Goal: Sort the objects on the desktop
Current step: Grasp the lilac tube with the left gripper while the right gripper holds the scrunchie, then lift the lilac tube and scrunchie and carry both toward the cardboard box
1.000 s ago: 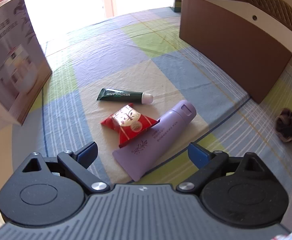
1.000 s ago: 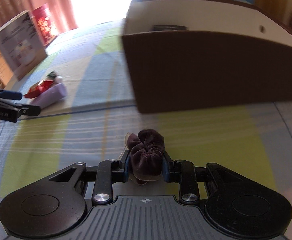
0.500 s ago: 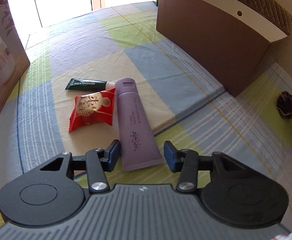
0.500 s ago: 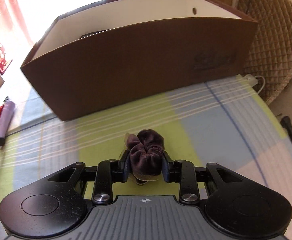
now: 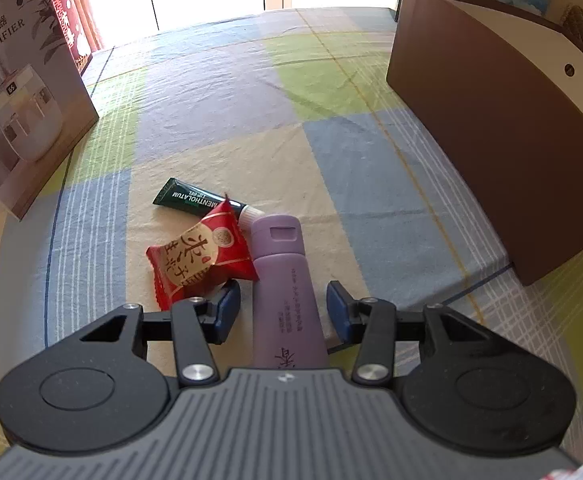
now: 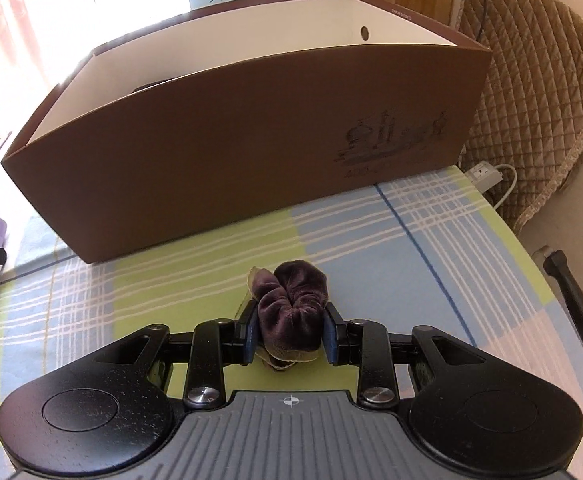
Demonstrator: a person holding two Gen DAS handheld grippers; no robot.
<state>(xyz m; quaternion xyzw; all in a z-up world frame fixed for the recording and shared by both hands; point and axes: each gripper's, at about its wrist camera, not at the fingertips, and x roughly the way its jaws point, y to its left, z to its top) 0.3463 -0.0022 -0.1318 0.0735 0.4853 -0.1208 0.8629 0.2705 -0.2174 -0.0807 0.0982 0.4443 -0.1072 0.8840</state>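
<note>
Your left gripper [image 5: 279, 307] stands spread around the lilac squeeze tube [image 5: 285, 292] beside the red snack packet [image 5: 199, 258] — soft, probably slippery, so pinch mid-body; your right gripper [image 6: 290, 332] pinches the plush scrunchie [image 6: 291, 312] before the brown box [image 6: 251, 144].

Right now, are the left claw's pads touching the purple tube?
Apart. The left wrist view shows tablecloth between the purple tube and both pads of the left claw.

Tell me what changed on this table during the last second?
The left claw moved in and narrowed around the purple tube, not yet touching it. The right claw swung to face the brown box, keeping its grip on the dark velvet scrunchie. Everything else stayed put.
</note>
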